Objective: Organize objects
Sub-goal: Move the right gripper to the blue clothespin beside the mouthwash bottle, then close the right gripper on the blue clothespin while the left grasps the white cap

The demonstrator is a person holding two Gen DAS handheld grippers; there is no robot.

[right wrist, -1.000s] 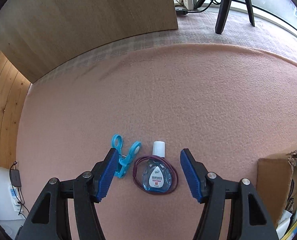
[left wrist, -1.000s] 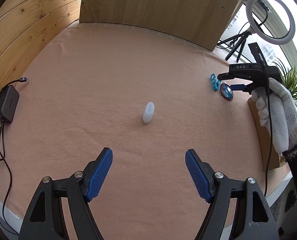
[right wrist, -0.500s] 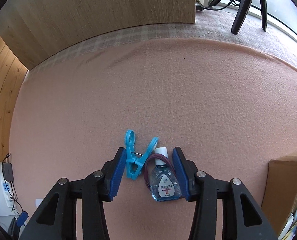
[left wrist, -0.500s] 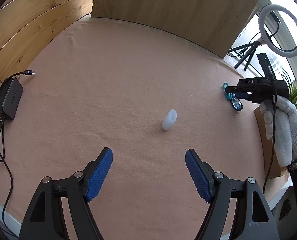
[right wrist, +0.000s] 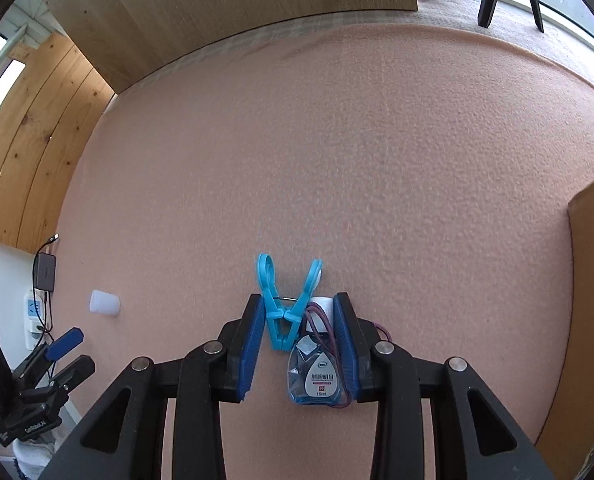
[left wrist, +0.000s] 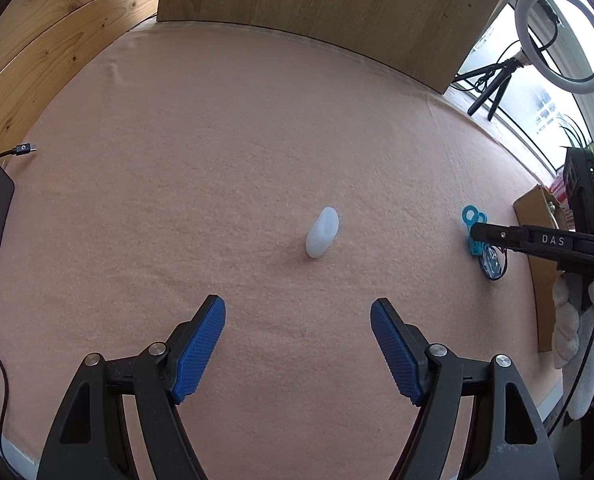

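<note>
Worth keeping the squeeze gentle and square so the eye-drop bottle [right wrist: 317, 376] and blue clothespin [right wrist: 283, 312] don't pop out sideways. Right hand-held gripper [right wrist: 299, 344] just been closing, narrow now, clenched around both, pin against the left pad, bottle against the right, hair tie [right wrist: 381, 332] looped round the bottle. Left hand-held gripper [left wrist: 297, 354] wide open, holding nothing, white cap [left wrist: 322, 232] lying on the worktop [left wrist: 217, 160] well left of the bottle.
</note>
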